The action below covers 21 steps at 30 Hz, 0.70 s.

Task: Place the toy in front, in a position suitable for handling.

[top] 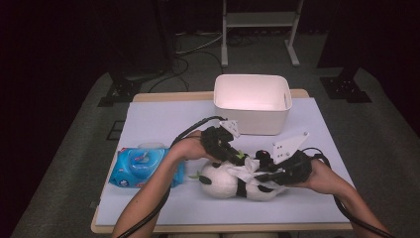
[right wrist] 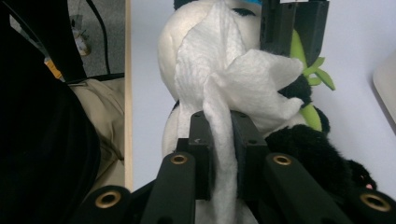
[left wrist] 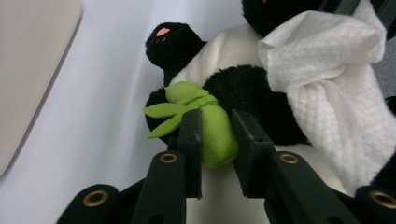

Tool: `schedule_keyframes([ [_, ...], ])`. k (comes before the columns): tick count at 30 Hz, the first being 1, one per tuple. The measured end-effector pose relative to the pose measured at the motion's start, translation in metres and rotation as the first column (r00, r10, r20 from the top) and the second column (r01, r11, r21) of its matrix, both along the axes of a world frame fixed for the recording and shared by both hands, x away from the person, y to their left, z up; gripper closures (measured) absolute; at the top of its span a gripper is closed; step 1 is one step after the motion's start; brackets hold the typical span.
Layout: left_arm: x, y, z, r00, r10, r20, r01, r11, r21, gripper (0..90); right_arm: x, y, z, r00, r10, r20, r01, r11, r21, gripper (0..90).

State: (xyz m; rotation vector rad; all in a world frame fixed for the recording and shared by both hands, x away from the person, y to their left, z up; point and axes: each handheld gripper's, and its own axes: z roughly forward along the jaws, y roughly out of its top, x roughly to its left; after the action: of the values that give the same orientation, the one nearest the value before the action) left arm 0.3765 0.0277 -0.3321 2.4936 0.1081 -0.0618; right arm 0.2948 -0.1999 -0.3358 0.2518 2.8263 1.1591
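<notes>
A plush panda (top: 225, 181) lies on its back on the white table cover, head toward the left. My left gripper (top: 238, 155) (left wrist: 216, 140) is shut on the green bamboo stalk (left wrist: 212, 126) that the panda holds. My right gripper (top: 261, 168) (right wrist: 220, 149) is shut on a white wipe (right wrist: 224, 79) and lays it over the panda's white belly (right wrist: 170, 51). The wipe (left wrist: 327, 60) drapes across the black arm in the left gripper view. The left gripper's jaws stand beyond the wipe in the right gripper view.
A blue pack of wet wipes (top: 141, 167) lies left of the panda. A white plastic bin (top: 251, 103) stands at the back of the table. The table's front edge (top: 218, 228) runs just below the panda.
</notes>
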Motion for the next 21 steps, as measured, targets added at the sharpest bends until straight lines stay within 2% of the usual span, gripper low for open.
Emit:
schedule_keyframes([
  [4, 0.001, 0.001, 0.004, 1.0, 0.005, 0.002, -0.005, 0.9998, -0.019, 76.7, 0.001, 0.0, 0.002, 1.0, -0.002, 0.008, 0.002, 1.0, 0.006, 81.9],
  [9, 0.001, 0.001, 0.012, 1.0, 0.004, 0.009, -0.004, 0.9991, -0.042, 77.0, 0.001, -0.001, 0.006, 1.0, 0.001, -0.003, -0.001, 1.0, 0.027, 82.3],
  [14, 0.002, 0.002, 0.022, 0.9998, 0.001, 0.022, 0.001, 0.9965, -0.083, 77.1, 0.001, -0.001, 0.012, 0.9999, -0.007, 0.009, 0.006, 1.0, 0.027, 82.3],
  [17, 0.0, 0.0, 0.026, 0.9991, -0.002, 0.042, 0.005, 0.9971, -0.076, 77.1, 0.003, -0.001, 0.012, 0.9999, -0.012, 0.007, 0.012, 1.0, 0.019, 82.2],
  [21, -0.003, -0.003, 0.022, 0.9988, -0.03, 0.038, 0.032, 0.9979, -0.055, 77.0, 0.006, -0.001, 0.009, 0.9996, -0.025, 0.01, 0.025, 1.0, 0.014, 82.1],
])
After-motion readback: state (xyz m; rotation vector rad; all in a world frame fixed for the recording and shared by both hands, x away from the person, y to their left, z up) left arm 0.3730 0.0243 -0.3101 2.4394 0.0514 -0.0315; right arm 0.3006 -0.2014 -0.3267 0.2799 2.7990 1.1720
